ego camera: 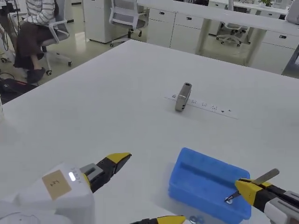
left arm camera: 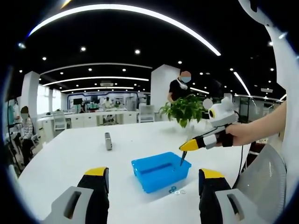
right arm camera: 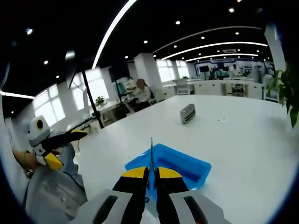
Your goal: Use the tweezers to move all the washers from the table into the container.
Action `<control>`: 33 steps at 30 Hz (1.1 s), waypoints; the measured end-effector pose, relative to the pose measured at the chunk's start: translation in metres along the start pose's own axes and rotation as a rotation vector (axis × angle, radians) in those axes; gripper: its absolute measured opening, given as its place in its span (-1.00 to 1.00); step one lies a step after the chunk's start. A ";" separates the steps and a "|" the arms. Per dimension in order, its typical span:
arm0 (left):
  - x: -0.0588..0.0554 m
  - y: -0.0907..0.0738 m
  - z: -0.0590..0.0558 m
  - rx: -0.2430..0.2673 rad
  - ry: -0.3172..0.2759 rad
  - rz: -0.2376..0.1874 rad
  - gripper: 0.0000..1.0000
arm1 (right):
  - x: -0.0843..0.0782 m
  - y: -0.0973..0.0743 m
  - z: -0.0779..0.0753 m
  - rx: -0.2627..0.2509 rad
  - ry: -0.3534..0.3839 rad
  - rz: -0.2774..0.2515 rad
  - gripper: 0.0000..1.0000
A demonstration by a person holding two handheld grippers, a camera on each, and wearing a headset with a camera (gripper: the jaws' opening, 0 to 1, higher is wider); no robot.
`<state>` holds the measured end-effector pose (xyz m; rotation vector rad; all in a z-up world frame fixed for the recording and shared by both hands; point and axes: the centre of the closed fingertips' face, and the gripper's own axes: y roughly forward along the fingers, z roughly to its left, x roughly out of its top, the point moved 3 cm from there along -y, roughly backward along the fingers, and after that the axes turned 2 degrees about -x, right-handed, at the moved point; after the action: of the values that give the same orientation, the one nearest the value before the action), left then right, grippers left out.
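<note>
Pinching tweezers (ego camera: pixel 270 176) in R gripper (ego camera: pixel 245 187), jaws pressed tight on the shank; same in R gripper view. Holding L gripper (ego camera: pixel 156 186) low at left, jaws spread wide, nothing between. Tweezer tips pointing down-left into blue container (ego camera: pixel 198 193), just inside its near right corner. Long axis steep, in line w/ gripper's own jaws. Small ring-like glint at the tips in head view, poss. a washer, too small to confirm. Loose washers (ego camera: pixel 194 219) on table (ego camera: pixel 117 93) just outside container's near wall, roughly between the two grippers. Half cut off by frame edge in head view; count unclear, approx. 2–3 in L gripper view. Judged for next pick: short swing of tips back over near wall; R nearer and carrying the tool. Unable to make out any washers already inside container.
</note>
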<state>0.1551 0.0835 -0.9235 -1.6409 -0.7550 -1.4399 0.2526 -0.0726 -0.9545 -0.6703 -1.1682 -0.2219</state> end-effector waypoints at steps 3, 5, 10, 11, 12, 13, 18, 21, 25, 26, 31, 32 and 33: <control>0.000 0.000 0.000 -0.002 -0.001 -0.001 0.59 | -0.007 0.001 0.008 0.015 -0.004 0.015 -0.93; 0.000 0.000 0.000 -0.002 0.001 0.001 0.59 | -0.011 0.002 0.013 0.025 0.002 0.023 -0.93; 0.000 0.000 -0.001 -0.003 -0.001 -0.002 0.59 | -0.025 0.005 0.021 0.038 0.024 0.044 -0.93; 0.001 0.000 -0.001 -0.002 0.000 -0.002 0.59 | -0.027 0.006 0.021 0.040 0.026 0.049 -0.93; 0.000 0.000 -0.001 -0.002 0.000 -0.001 0.59 | -0.029 0.006 0.022 0.041 0.027 0.053 -0.93; 0.000 0.000 -0.001 -0.003 0.000 0.000 0.58 | -0.032 0.007 0.023 0.047 0.029 0.062 -0.93; 0.000 0.000 -0.001 -0.003 0.000 -0.001 0.58 | -0.048 0.011 0.023 0.065 0.035 0.101 -0.93; 0.000 0.000 0.000 0.000 0.000 0.000 0.58 | -0.056 0.014 0.022 0.066 0.038 0.121 -0.93; -0.001 0.000 0.000 0.000 -0.001 0.002 0.58 | -0.063 0.018 0.022 0.065 0.042 0.135 -0.93; -0.001 0.000 0.000 0.000 -0.002 0.002 0.58 | -0.065 0.019 0.022 0.065 0.040 0.145 -0.93; -0.001 0.000 -0.001 -0.002 -0.002 0.005 0.58 | -0.068 0.020 0.022 0.061 0.039 0.155 -0.93; -0.001 0.000 -0.001 -0.002 -0.002 0.006 0.58 | -0.068 0.020 0.022 0.062 0.039 0.156 -0.93; -0.001 0.000 -0.001 -0.003 -0.002 0.006 0.58 | -0.068 0.020 0.022 0.064 0.036 0.156 -0.93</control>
<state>0.1544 0.0830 -0.9244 -1.6451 -0.7492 -1.4362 0.2180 -0.0558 -1.0185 -0.6951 -1.0786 -0.0645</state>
